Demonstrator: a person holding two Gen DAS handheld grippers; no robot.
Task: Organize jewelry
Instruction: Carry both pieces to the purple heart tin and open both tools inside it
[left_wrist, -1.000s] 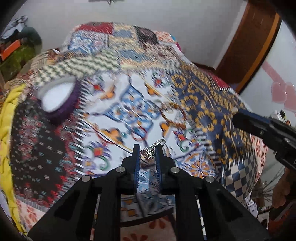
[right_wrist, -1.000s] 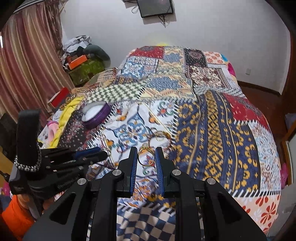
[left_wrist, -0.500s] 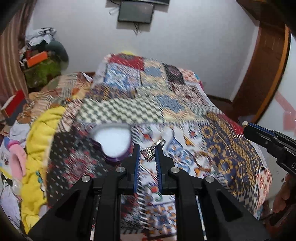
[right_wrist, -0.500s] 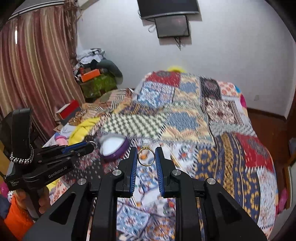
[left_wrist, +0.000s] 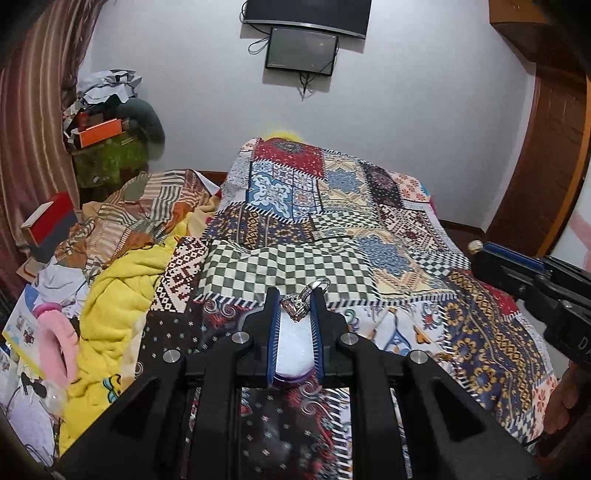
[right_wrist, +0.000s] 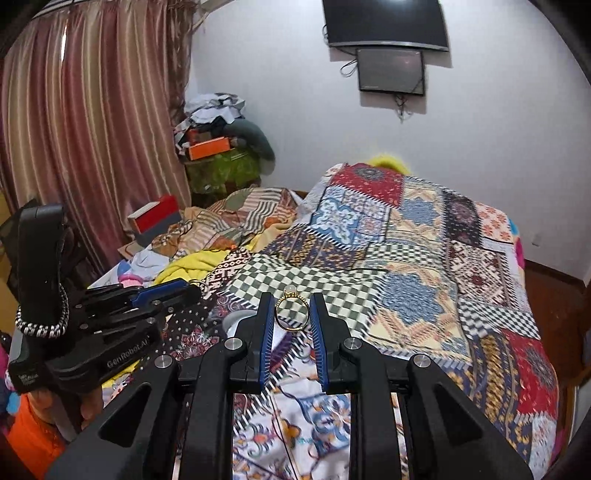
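Observation:
My left gripper (left_wrist: 294, 301) is shut on a silver ring with a pink stone (left_wrist: 297, 305), held over the patchwork bed. Right behind and below its fingers sits a purple jewelry box with a white inside (left_wrist: 293, 347), mostly hidden by the jaws. My right gripper (right_wrist: 292, 299) is shut on a thin gold ring with a pale bead (right_wrist: 291, 309). The right gripper also shows at the right edge of the left wrist view (left_wrist: 476, 248). In the right wrist view, the left gripper (right_wrist: 192, 290) hangs at the left and the box's rim (right_wrist: 234, 318) peeks out.
A patchwork bedspread (left_wrist: 351, 236) covers the bed. Yellow blanket (left_wrist: 118, 295), striped cloth and loose clutter lie along the bed's left side. A red box (right_wrist: 157, 218) and a piled corner stand by the curtain. A wooden door (left_wrist: 546, 166) is at the right.
Both grippers tilted up and moved toward the bed's left side with their rings. The purple box went from the left of the left wrist view to directly under the left gripper's fingers.

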